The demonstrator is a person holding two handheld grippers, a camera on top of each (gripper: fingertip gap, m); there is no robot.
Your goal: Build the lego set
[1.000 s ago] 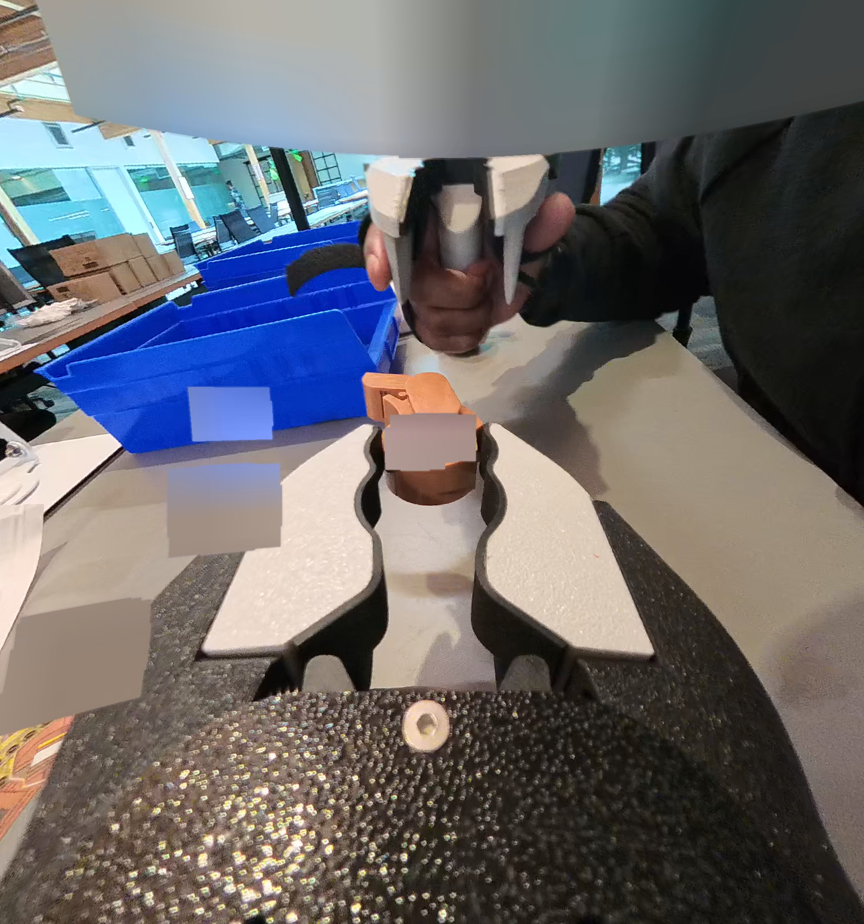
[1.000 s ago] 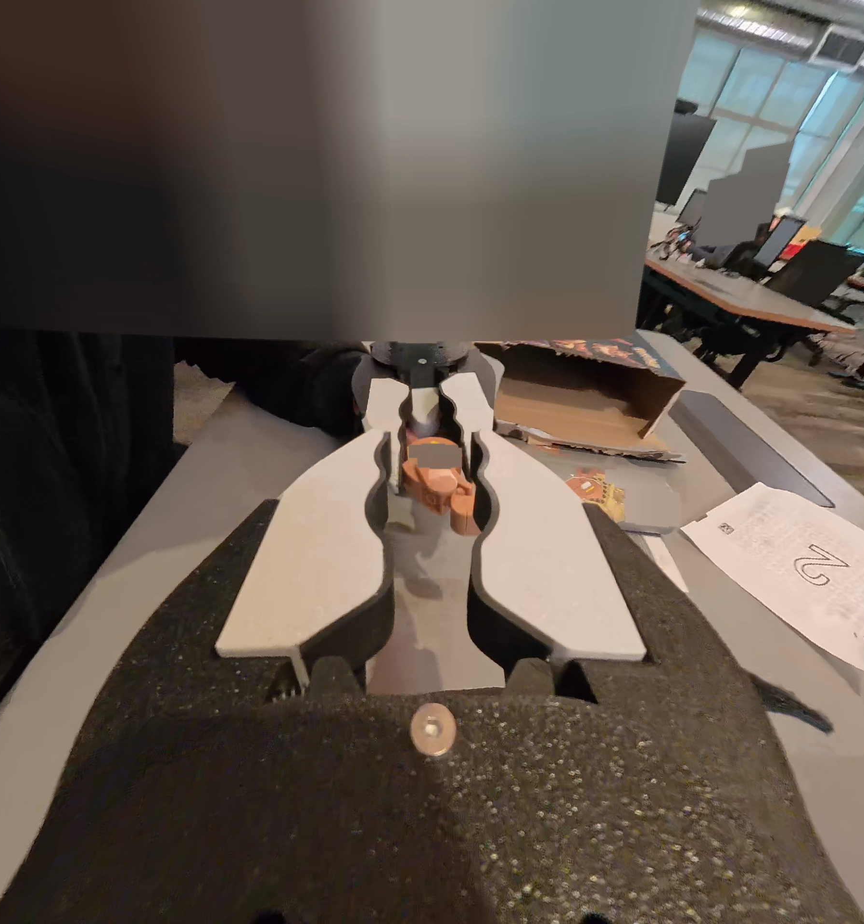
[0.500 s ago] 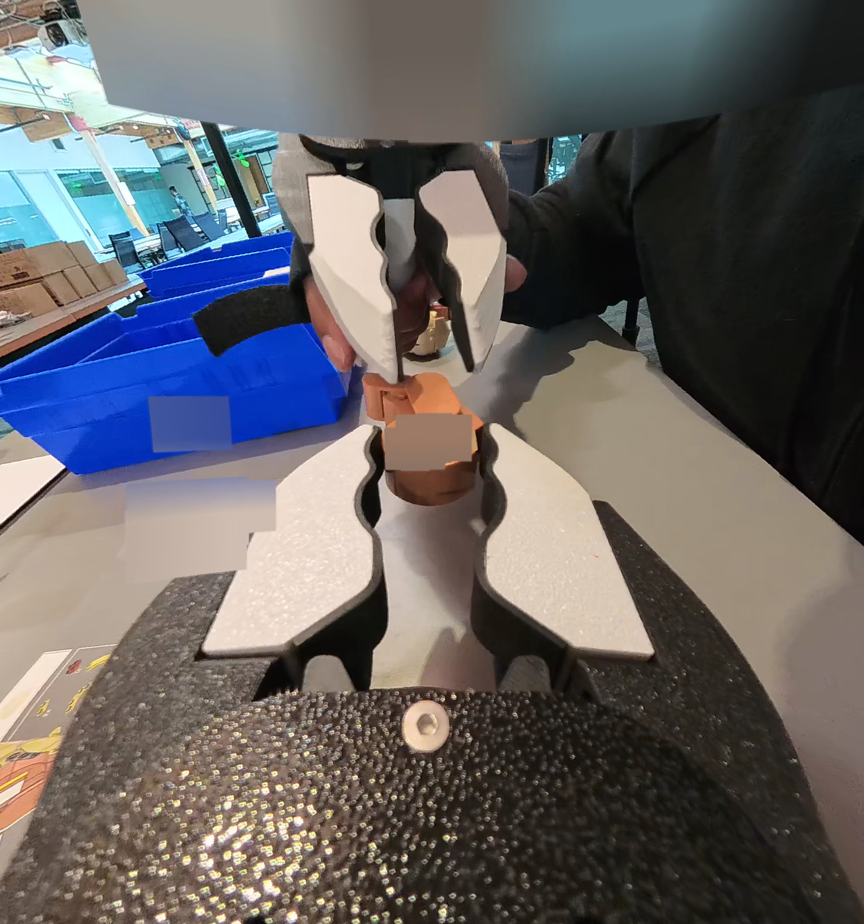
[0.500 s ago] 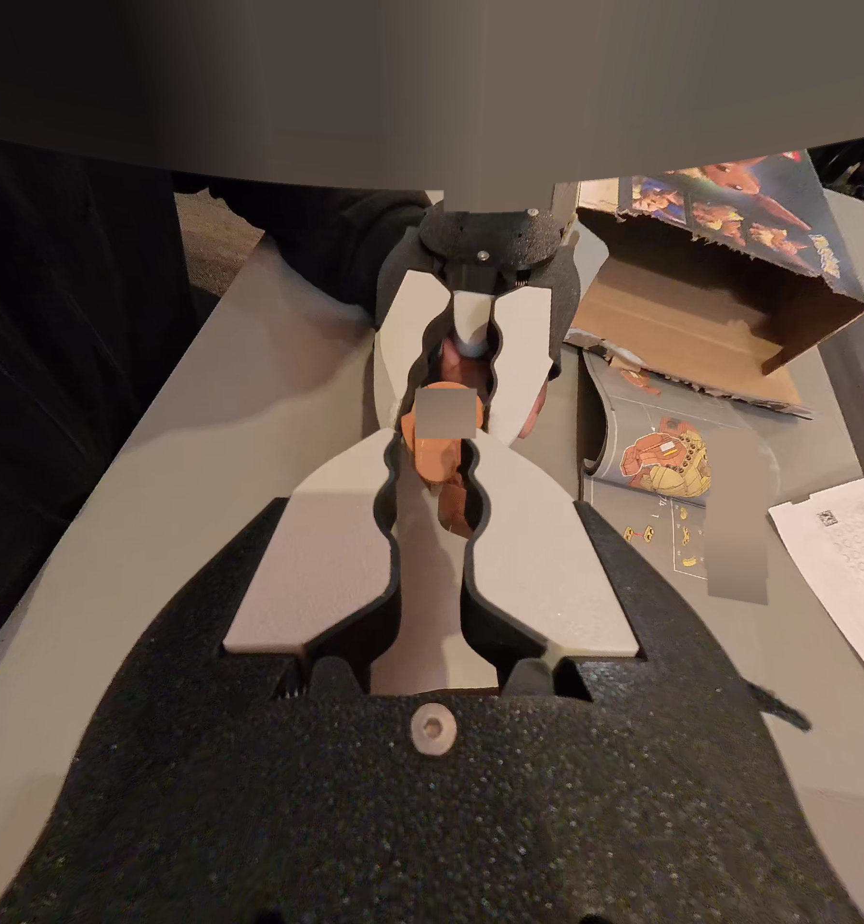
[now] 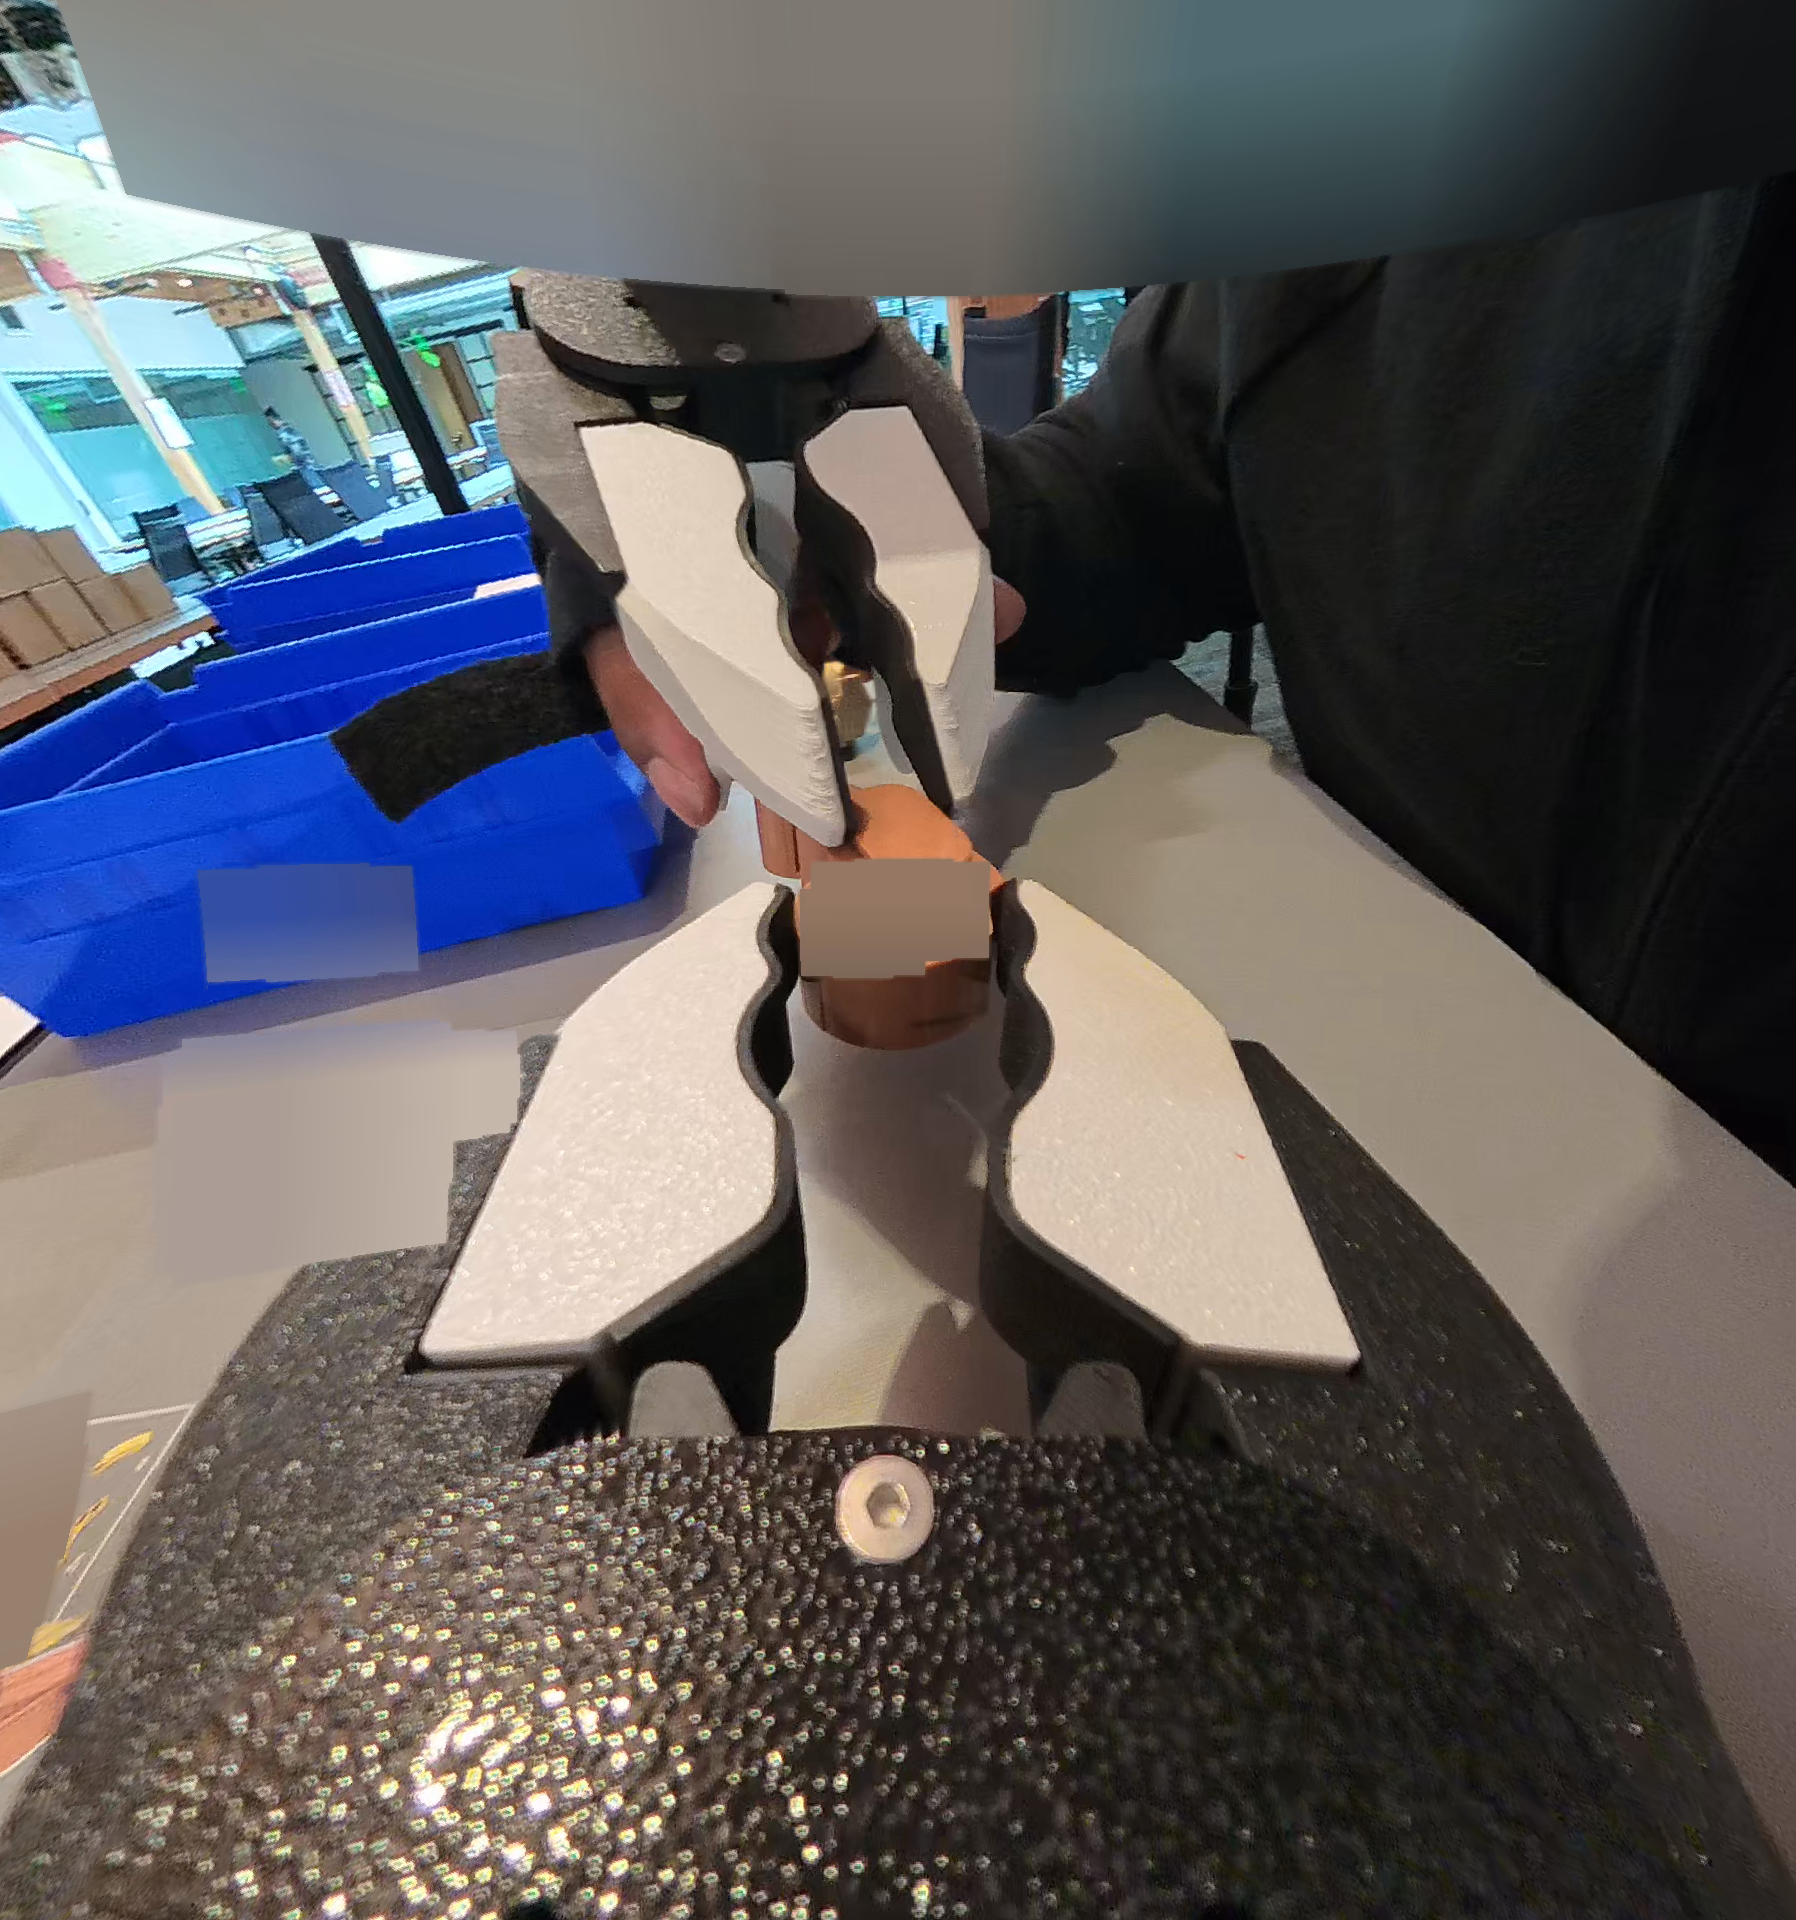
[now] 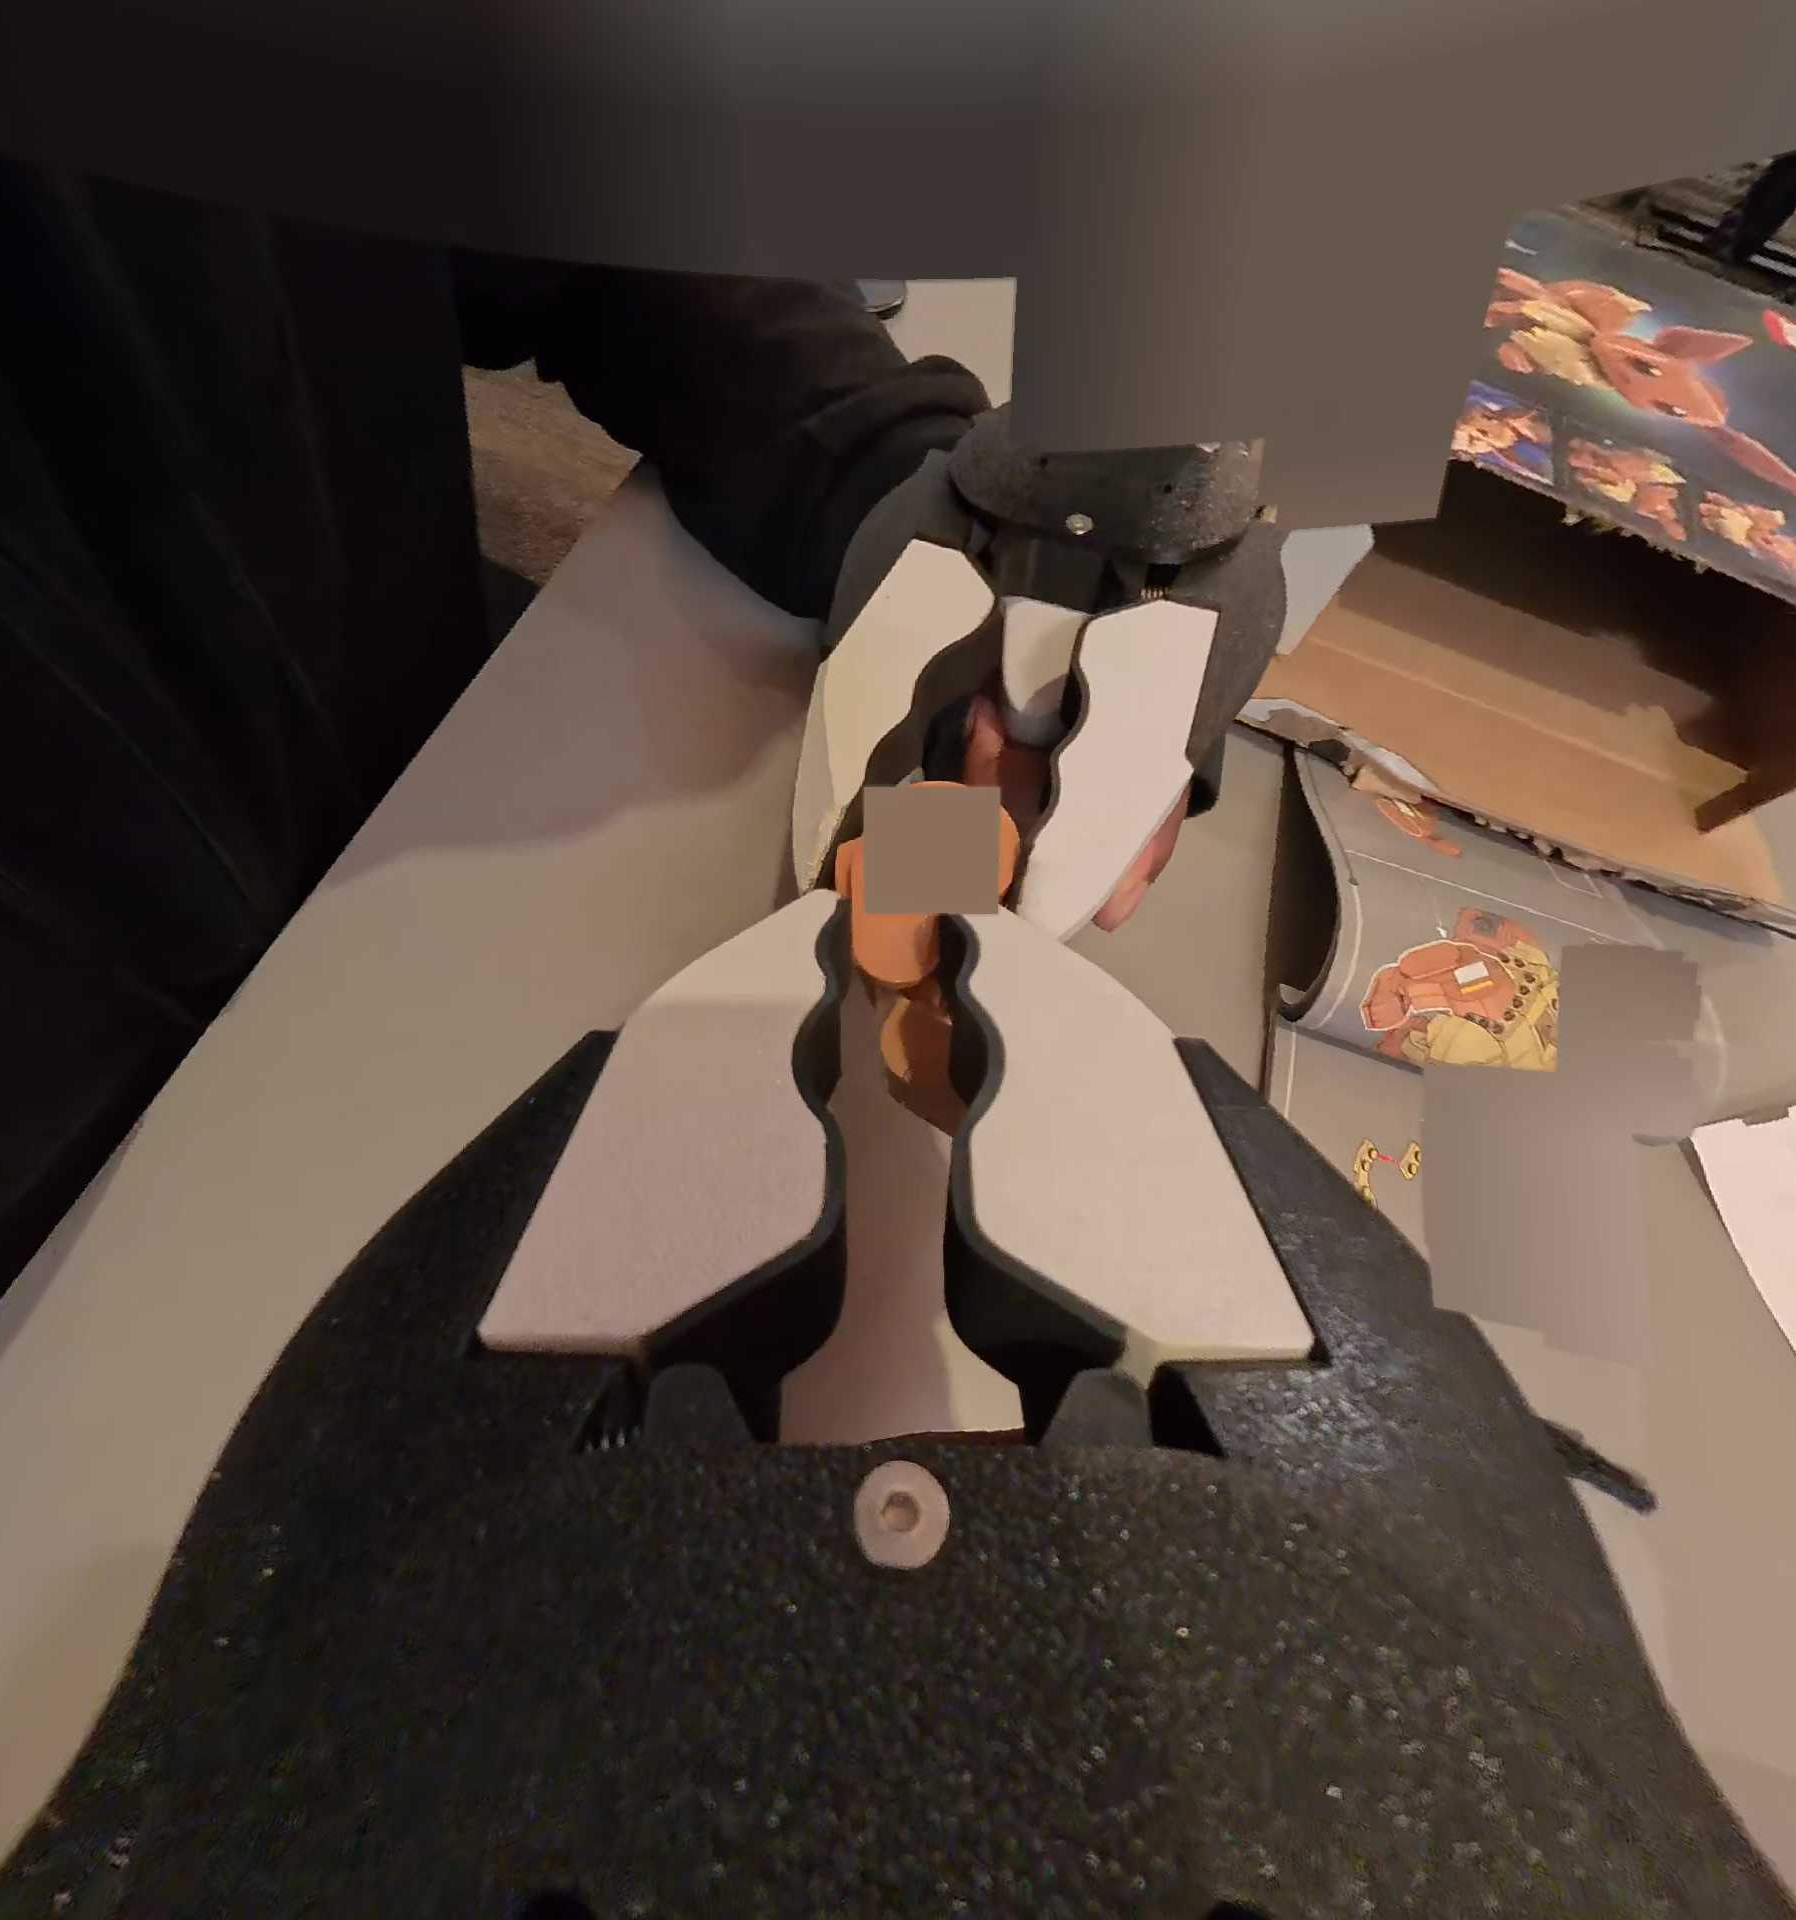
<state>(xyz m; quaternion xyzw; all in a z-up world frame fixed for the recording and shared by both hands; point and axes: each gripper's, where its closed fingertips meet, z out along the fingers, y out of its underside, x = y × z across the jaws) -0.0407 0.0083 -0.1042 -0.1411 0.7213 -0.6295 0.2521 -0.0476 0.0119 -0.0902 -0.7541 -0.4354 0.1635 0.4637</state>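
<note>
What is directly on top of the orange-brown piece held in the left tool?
The right tool comes down from above, its fingertips on the orange-brown piece, which the left tool holds above the grey table. A blur patch covers its front.

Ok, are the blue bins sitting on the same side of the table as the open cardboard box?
Cannot tell: the blue bins show only in the left wrist view, the cardboard box only in the right.

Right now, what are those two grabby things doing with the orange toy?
A person holds a tool in each hand over a grey table. The left tool grips an orange-brown toy piece on both sides. The right tool reaches in from the opposite side, its tips at the top of that same piece. Blue bins and an open cardboard box sit nearby.
</note>
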